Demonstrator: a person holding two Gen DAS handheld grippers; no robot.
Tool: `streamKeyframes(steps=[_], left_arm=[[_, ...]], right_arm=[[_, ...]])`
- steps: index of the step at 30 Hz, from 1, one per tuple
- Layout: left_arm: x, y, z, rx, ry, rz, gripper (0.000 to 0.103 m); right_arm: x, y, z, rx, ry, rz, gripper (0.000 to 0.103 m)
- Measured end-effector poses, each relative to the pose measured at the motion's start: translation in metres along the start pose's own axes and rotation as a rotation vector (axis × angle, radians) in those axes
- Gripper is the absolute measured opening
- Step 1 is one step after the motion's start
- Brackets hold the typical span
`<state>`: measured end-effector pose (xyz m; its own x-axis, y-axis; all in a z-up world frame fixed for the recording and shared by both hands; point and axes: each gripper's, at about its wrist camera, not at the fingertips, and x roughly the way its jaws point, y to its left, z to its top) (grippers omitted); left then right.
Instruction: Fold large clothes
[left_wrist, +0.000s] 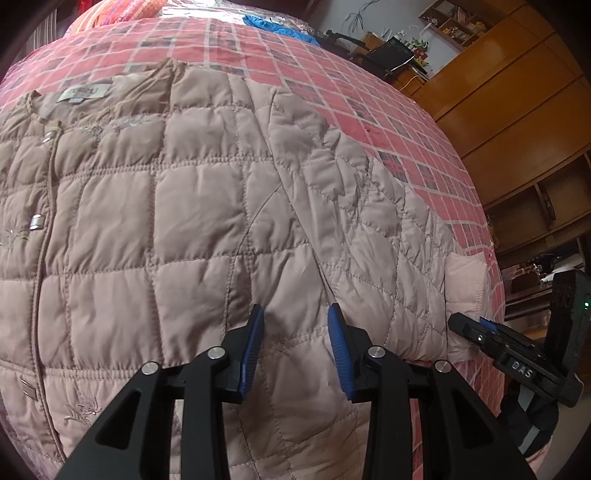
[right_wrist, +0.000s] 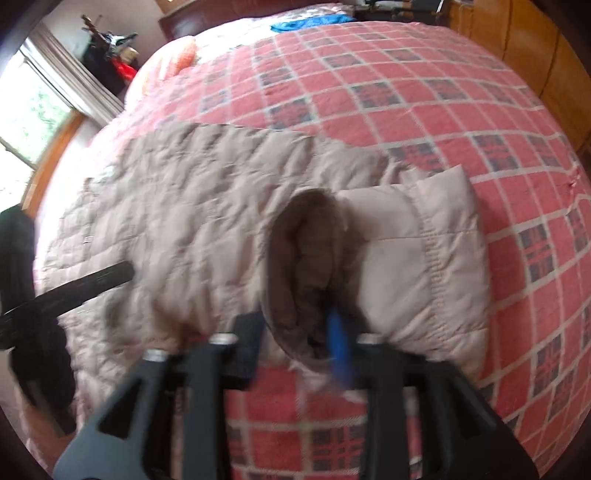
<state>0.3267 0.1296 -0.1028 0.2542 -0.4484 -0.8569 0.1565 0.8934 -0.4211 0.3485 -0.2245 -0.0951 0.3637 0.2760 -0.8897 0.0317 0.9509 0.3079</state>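
A beige quilted jacket (left_wrist: 192, 221) lies flat, front up, on a bed with a red plaid bedspread (left_wrist: 332, 74). My left gripper (left_wrist: 296, 311) is open just over the jacket's side, where the sleeve (left_wrist: 388, 229) meets the body, and holds nothing. The right gripper (left_wrist: 480, 334) shows at the sleeve's end. In the right wrist view, which is motion-blurred, my right gripper (right_wrist: 295, 325) is open, and the edge of the gaping sleeve cuff (right_wrist: 306, 258) sits between its fingers. The left gripper (right_wrist: 81, 288) reaches in from the left over the jacket (right_wrist: 166, 206).
A blue cloth (right_wrist: 306, 23) lies at the bed's far end, with orange bedding (right_wrist: 184, 55) near the headboard. Wooden cabinets (left_wrist: 498, 96) stand along the bed's right side, and a window (right_wrist: 26, 122) is to the left. Bare bedspread (right_wrist: 406, 99) extends beyond the sleeve.
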Motion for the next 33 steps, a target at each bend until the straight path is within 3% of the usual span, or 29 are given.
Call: streamKeyframes(steps=[4, 9, 13, 18, 19, 20, 21, 23, 33], left_arm=[[-0.013, -0.011, -0.002, 0.017, -0.02, -0.014, 0.036], [-0.02, -0.053, -0.011, 0.087, -0.01, -0.116, 0.036], [0.002, -0.094, -0.022, 0.123, 0.086, -0.223, 0.036], [0.043, -0.122, -0.025, 0.094, 0.178, -0.245, 0.036], [0.048, -0.125, -0.025, 0.084, 0.188, -0.247, 0.034], [0.051, -0.126, -0.025, 0.081, 0.189, -0.244, 0.022], [0.053, -0.127, -0.024, 0.08, 0.187, -0.24, 0.013], [0.052, -0.126, -0.029, 0.075, 0.176, -0.239, 0.006], [-0.025, -0.081, -0.033, 0.077, -0.05, -0.195, 0.003]], right_arm=[[-0.048, -0.004, -0.016, -0.018, -0.088, 0.156, 0.042], [-0.089, -0.056, -0.032, 0.105, -0.157, -0.029, 0.042], [-0.085, -0.112, -0.051, 0.256, -0.132, -0.045, 0.032], [-0.076, -0.142, -0.079, 0.32, -0.105, -0.05, 0.032], [-0.075, -0.146, -0.084, 0.321, -0.101, -0.05, 0.032], [-0.072, -0.148, -0.082, 0.322, -0.095, -0.05, 0.032], [-0.07, -0.149, -0.084, 0.324, -0.09, -0.048, 0.032], [-0.066, -0.147, -0.088, 0.323, -0.085, -0.042, 0.032], [-0.042, -0.107, -0.075, 0.262, -0.087, 0.078, 0.033]])
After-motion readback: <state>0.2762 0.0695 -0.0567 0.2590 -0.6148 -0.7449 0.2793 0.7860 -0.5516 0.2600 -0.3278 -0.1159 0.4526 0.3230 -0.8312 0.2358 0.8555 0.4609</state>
